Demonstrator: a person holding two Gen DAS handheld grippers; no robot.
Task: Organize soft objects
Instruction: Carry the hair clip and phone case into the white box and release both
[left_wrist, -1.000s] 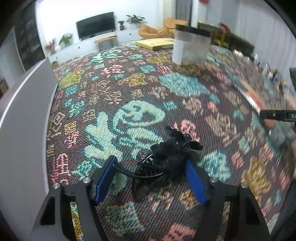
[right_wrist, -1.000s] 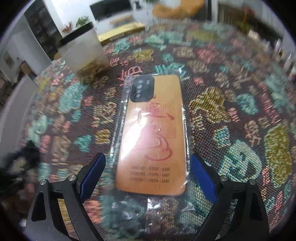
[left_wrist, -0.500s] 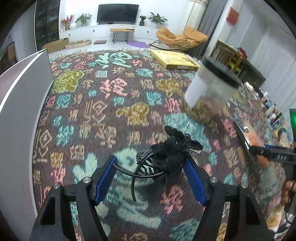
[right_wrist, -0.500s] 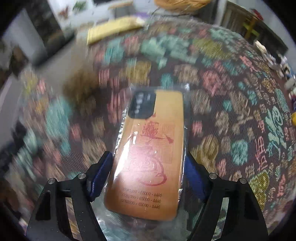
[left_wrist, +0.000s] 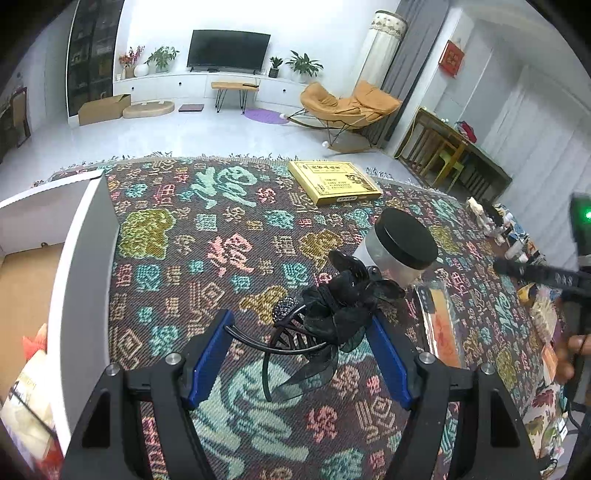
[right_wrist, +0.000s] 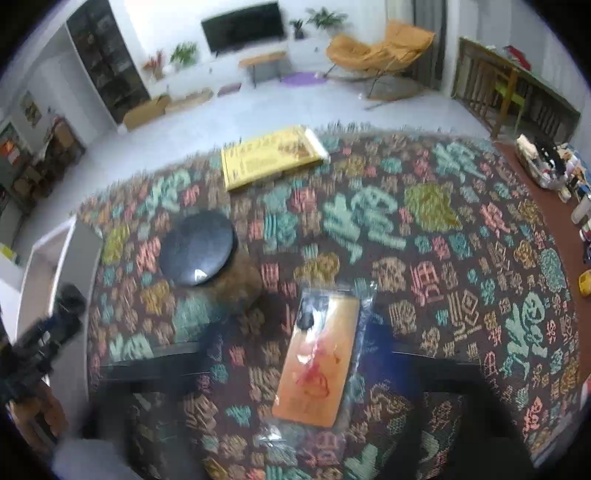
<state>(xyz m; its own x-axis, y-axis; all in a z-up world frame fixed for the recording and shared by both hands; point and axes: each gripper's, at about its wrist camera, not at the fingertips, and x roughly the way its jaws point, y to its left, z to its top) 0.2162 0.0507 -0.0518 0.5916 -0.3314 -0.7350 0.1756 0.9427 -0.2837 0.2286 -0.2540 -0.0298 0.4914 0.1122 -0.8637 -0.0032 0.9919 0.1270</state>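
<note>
Both grippers are rising away from the patterned cloth (left_wrist: 207, 236), so that the living room beyond the table is now filling the upper part of each view where a second ago the cloth filled it. Left gripper (left_wrist: 299, 354) is pointing steeply down with its blue pads (left_wrist: 208, 360) pressing from either side on a black hair clip (left_wrist: 314, 325) trimmed with a gauzy black bow; the clip is hanging clear of the cloth, its jaws set about half apart. Right gripper (right_wrist: 291, 354) is appearing only as a dark motion blur; its jaws are opening, and the orange phone case (right_wrist: 319, 360) in its clear plastic sleeve is lying flat on the cloth between and below the fingers, with no pad touching it. In the left view the same case (left_wrist: 441, 325) is lying just right of the clip. A clear jar with a black lid (left_wrist: 404, 238) is standing beside the case, toward the table's far side, and a flat yellow box (left_wrist: 334, 181) is lying near the far edge. A white bin (left_wrist: 77, 266) is sitting at the left edge of the table, its wall rising above the cloth. At the right edge of the left view, a person's hand (left_wrist: 570, 354) is gripping the dark handle of the other tool.
</note>
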